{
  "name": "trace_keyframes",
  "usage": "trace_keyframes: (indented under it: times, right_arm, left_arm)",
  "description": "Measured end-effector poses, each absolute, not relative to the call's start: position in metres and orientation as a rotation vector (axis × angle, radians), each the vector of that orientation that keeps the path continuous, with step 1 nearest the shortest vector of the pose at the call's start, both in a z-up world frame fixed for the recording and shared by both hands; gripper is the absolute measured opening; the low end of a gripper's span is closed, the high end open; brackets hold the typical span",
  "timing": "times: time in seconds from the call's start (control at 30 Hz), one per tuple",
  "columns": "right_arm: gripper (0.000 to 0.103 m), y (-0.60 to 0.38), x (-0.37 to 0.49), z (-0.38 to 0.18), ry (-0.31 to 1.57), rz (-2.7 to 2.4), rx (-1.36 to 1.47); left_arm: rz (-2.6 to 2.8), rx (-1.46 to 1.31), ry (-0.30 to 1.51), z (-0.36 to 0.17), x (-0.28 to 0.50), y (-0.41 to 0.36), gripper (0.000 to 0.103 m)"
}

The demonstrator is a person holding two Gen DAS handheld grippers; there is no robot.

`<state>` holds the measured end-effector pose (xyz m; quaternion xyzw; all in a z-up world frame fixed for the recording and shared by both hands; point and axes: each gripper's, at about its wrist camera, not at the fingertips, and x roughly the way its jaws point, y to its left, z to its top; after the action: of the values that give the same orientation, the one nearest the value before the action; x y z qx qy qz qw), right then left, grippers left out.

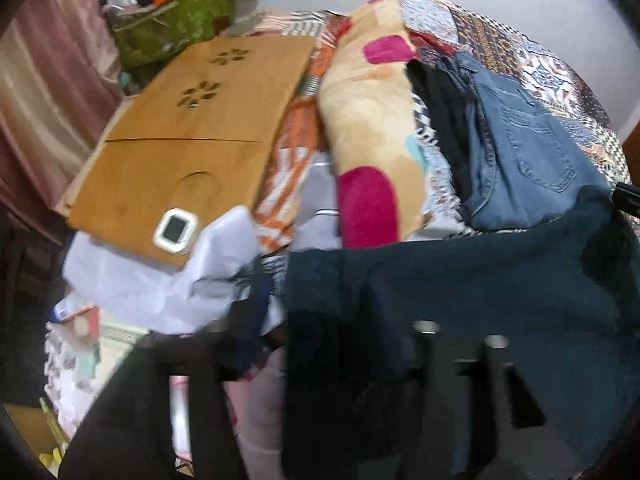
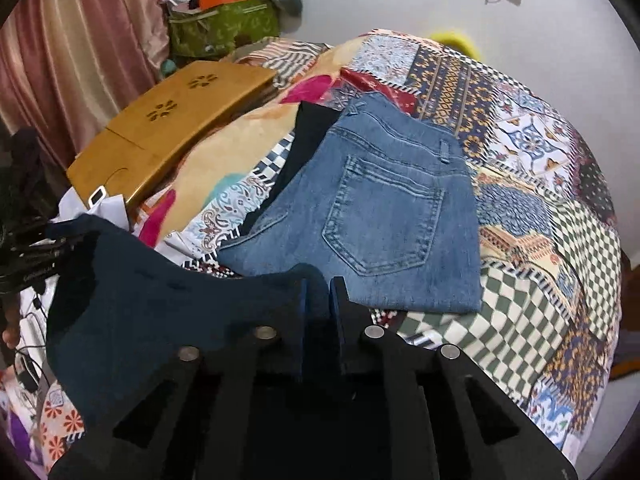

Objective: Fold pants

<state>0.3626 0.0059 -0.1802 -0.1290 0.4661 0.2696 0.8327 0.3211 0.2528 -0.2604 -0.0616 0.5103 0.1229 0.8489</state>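
Dark teal pants [image 1: 460, 280] hang stretched between my two grippers, above the bed. My right gripper [image 2: 318, 296] is shut on one edge of the pants [image 2: 168, 308], with cloth pinched between its fingers. My left gripper [image 1: 320, 360] is mostly draped by the same cloth and appears shut on the other edge; it also shows at the left edge of the right wrist view [image 2: 32, 256]. Folded blue jeans [image 2: 372, 216] lie on the bed beyond the pants, also in the left wrist view [image 1: 528, 152], with a black garment [image 2: 304, 136] beside them.
A patchwork bedspread [image 2: 520, 168] covers the bed. A wooden lap tray [image 1: 192, 136] with a small white device [image 1: 176, 230] sits at left, beside a rolled beige and pink blanket [image 1: 372, 128]. A green bag [image 2: 224, 28], a pink curtain [image 2: 80, 52] and white paper [image 1: 160, 280] are around.
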Motion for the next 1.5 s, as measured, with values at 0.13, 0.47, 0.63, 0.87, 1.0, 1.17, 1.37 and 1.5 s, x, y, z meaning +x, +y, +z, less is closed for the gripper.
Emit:
trace_keyframes:
  times: [0.13, 0.47, 0.63, 0.87, 1.0, 1.17, 1.37, 1.5]
  right_arm:
    - [0.045, -0.014, 0.342, -0.163, 0.964, 0.572, -0.235]
    - [0.051, -0.089, 0.276, -0.158, 0.957, 0.475, -0.202]
    - [0.052, -0.127, 0.255, -0.163, 1.005, 0.392, -0.122]
    - [0.052, -0.156, 0.238, -0.155, 0.981, 0.323, -0.044]
    - [0.052, -0.157, 0.232, -0.166, 0.996, 0.328, -0.014]
    - [0.052, -0.152, 0.227, -0.204, 1.097, 0.317, -0.012]
    - [0.064, -0.172, 0.204, -0.21, 1.073, 0.32, 0.029]
    - [0.064, -0.2, 0.196, -0.204, 1.062, 0.268, 0.051]
  left_arm:
    - [0.227, -0.173, 1.093, -0.26, 0.293, 0.257, 0.08]
    - [0.132, -0.436, 1.242, -0.305, 0.238, 0.259, 0.065]
    - [0.128, -0.359, 1.153, -0.283, 0.223, 0.245, 0.034]
    - [0.22, -0.312, 1.031, -0.245, 0.21, 0.271, 0.031]
    - [0.199, -0.296, 1.12, -0.271, 0.208, 0.268, 0.032]
    - [0.204, -0.248, 1.185, -0.293, 0.203, 0.253, 0.038]
    - [0.247, -0.216, 1.141, -0.266, 0.201, 0.251, 0.061]
    - [0.238, -0.217, 1.077, -0.237, 0.207, 0.242, 0.068]
